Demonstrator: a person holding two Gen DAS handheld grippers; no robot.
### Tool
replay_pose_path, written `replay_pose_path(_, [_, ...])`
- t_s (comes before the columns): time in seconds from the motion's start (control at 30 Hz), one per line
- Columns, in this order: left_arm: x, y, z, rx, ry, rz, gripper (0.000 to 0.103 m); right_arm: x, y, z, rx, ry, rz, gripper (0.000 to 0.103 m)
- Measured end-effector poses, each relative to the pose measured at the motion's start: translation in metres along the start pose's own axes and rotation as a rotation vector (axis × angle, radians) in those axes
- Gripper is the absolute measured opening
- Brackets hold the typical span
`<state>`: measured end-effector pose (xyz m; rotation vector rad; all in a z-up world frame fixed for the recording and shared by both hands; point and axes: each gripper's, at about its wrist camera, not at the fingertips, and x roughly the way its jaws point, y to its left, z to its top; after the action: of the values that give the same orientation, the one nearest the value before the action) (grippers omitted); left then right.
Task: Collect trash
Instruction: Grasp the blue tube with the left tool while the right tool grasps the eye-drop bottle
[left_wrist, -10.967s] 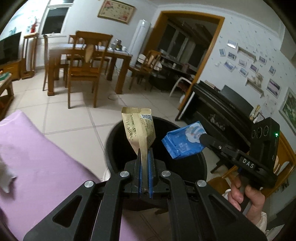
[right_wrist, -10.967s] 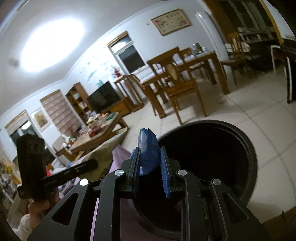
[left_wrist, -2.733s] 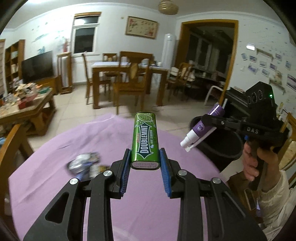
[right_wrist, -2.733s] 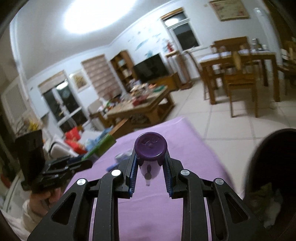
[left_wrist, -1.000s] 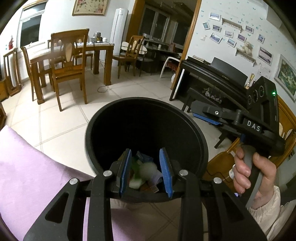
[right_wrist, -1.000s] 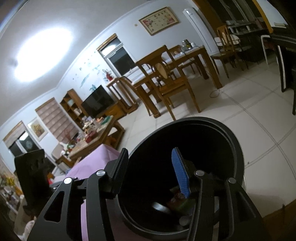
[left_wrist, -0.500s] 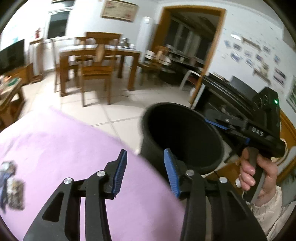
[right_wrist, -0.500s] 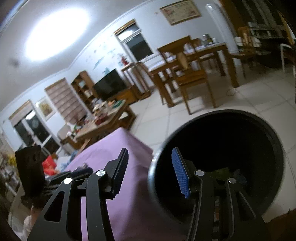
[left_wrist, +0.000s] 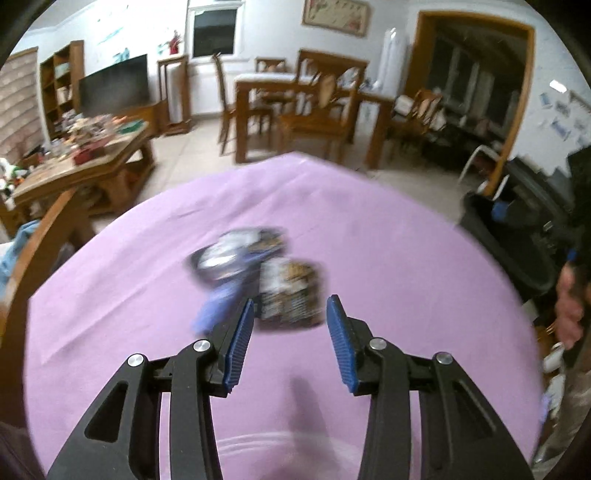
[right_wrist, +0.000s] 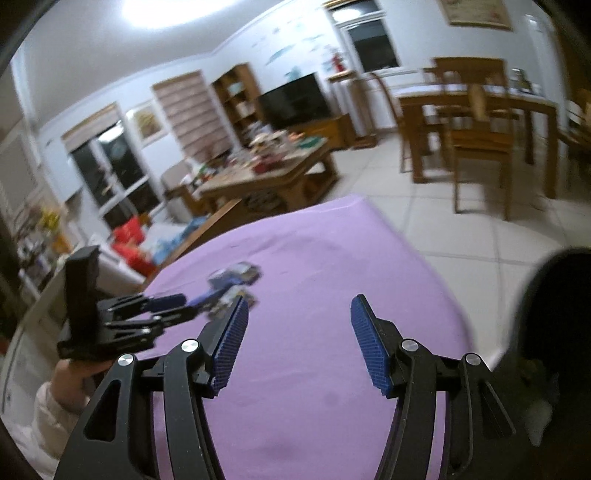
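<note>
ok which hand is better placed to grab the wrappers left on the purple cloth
Left, probably. The left gripper is open with the wrappers just ahead of its fingertips. The right gripper is open too, but points at bare purple cloth, with the pile off to its left.

1. I see a purple tablecloth filling the near view.
2. Past its far edge stands a wooden dining table with wooden chairs around it.
3. A low coffee table, cluttered with small items, sits to the left.
4. A dark television is against the far wall beside a wooden bookshelf.
5. A framed picture hangs high on the wall.
</note>
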<state>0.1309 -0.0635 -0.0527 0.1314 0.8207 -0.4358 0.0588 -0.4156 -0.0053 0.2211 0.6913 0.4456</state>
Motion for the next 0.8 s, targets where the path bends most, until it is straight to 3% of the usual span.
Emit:
replay_pose_path(0.17, [0.015,0.028,0.002,0.008,0.047,0.026,0.041,0.058,0.045,0.017,-0.093,0.080,0.046,0.058])
replay_pose_path(0.33, [0.029,0.041,-0.002,0.025,0.077,0.024,0.029,0.113,0.086,0.031,-0.183,0.153,0.072,0.058])
replay_pose_path(0.77, [0.029,0.056,-0.007,0.024,0.062,-0.051,0.021,0.257,0.152,0.050,-0.388,0.342,0.071,0.056])
replay_pose_path(0.8, [0.029,0.056,-0.007,0.026,0.062,-0.051,0.021,0.265,0.153,0.050,-0.400,0.351,0.064,0.050])
